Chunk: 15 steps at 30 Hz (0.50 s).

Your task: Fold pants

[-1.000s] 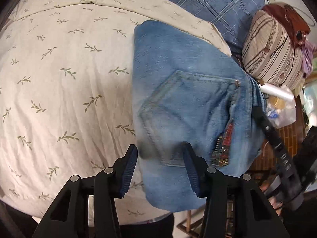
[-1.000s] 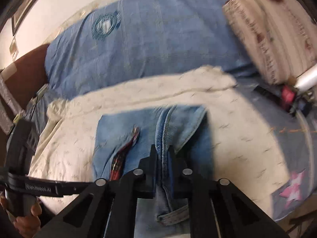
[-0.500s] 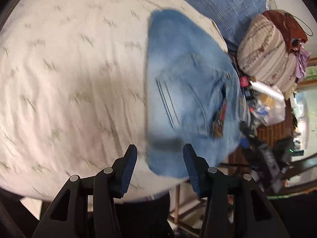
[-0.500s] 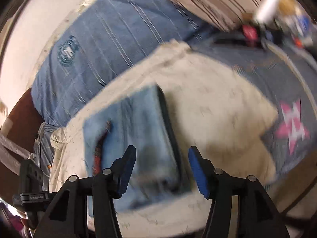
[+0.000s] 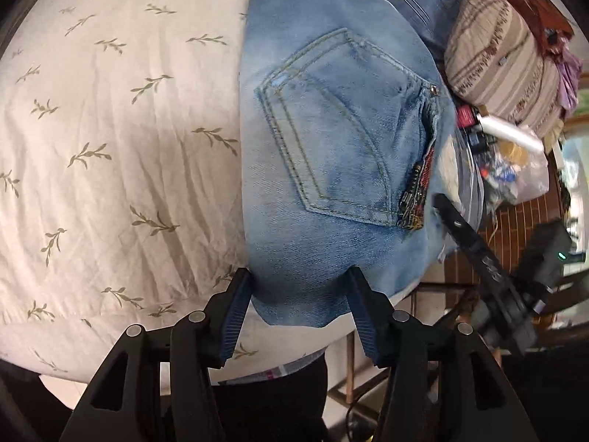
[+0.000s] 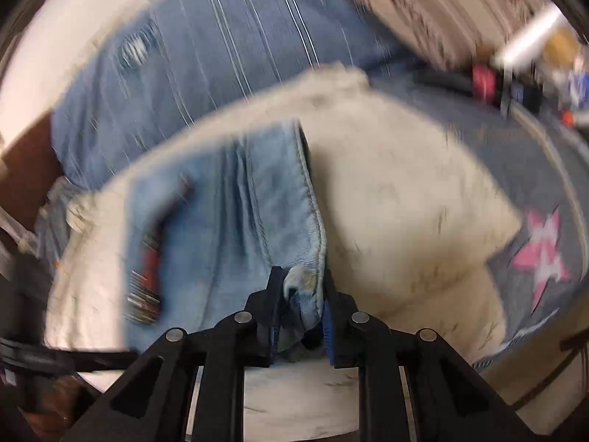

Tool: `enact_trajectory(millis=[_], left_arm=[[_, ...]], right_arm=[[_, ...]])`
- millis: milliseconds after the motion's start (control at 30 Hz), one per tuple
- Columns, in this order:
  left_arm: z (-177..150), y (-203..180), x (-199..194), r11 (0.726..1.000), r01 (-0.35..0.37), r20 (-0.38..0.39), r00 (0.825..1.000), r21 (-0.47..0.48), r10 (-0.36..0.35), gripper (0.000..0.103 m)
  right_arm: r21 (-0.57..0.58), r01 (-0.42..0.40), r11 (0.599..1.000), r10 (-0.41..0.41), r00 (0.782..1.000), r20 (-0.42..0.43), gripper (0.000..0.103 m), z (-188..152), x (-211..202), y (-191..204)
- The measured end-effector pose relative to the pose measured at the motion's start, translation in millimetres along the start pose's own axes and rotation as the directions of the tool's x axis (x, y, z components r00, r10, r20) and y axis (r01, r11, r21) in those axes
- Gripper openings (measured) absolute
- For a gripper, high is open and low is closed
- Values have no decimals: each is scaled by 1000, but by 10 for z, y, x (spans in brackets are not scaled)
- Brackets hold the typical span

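Note:
Folded blue jeans (image 5: 331,129), back pocket up, lie on the cream leaf-print bed cover (image 5: 110,129). My left gripper (image 5: 298,294) sits at their near folded edge. Its jaws are wide and opening, and the denim edge lies between the pads without being pinched. In the right wrist view the jeans (image 6: 228,228) stretch away from my right gripper (image 6: 300,294). Its jaws are closing on the bunched near corner of the seam edge, and the pads press on the denim. The right gripper (image 5: 489,258) also shows at the jeans' right side in the left wrist view.
A blue plaid blanket (image 6: 221,55) lies beyond the cream cover (image 6: 386,202). A striped bundle (image 5: 508,59) and loose clutter (image 5: 515,162) sit to the right. A grey blanket with a pink star (image 6: 541,246) lies at the right. The bed's edge is just below the jeans.
My right gripper let go of the jeans' fold, opened wide, then came down and closed on their near corner. My left gripper moved closer to the jeans' near edge.

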State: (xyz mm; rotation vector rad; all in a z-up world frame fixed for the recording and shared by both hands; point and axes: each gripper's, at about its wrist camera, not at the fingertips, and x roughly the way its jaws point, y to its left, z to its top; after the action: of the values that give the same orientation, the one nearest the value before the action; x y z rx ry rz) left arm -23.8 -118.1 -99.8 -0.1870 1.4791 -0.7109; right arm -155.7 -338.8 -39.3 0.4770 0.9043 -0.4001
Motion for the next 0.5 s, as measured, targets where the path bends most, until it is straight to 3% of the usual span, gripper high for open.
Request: enact_trajectory(millis=[100, 167, 233, 300, 367, 500], left_arm=[[-13, 14, -90, 1000, 26, -12, 1000, 2, -26, 51], [48, 13, -230, 998, 64, 3, 998, 12, -64, 47], [175, 58, -444, 997, 71, 77, 994, 17, -72, 47], [333, 93, -613, 999, 53, 159, 986, 2, -53, 50], [518, 87, -664, 999, 40, 190, 981, -2, -39, 54], [836, 93, -530, 997, 46, 157, 987, -68, -35, 54]], right_arm=[[66, -37, 997, 35, 999, 28, 30, 52, -124, -53], [126, -93, 988, 84, 994, 72, 31, 146, -252, -114], [196, -148, 969, 125, 984, 125, 48, 278, -344, -239], [245, -185, 952, 153, 978, 144, 56, 480, -278, -318], [237, -214, 948, 193, 975, 108, 59, 627, -115, -263], [198, -144, 969, 149, 989, -10, 63, 879, 370, 20]])
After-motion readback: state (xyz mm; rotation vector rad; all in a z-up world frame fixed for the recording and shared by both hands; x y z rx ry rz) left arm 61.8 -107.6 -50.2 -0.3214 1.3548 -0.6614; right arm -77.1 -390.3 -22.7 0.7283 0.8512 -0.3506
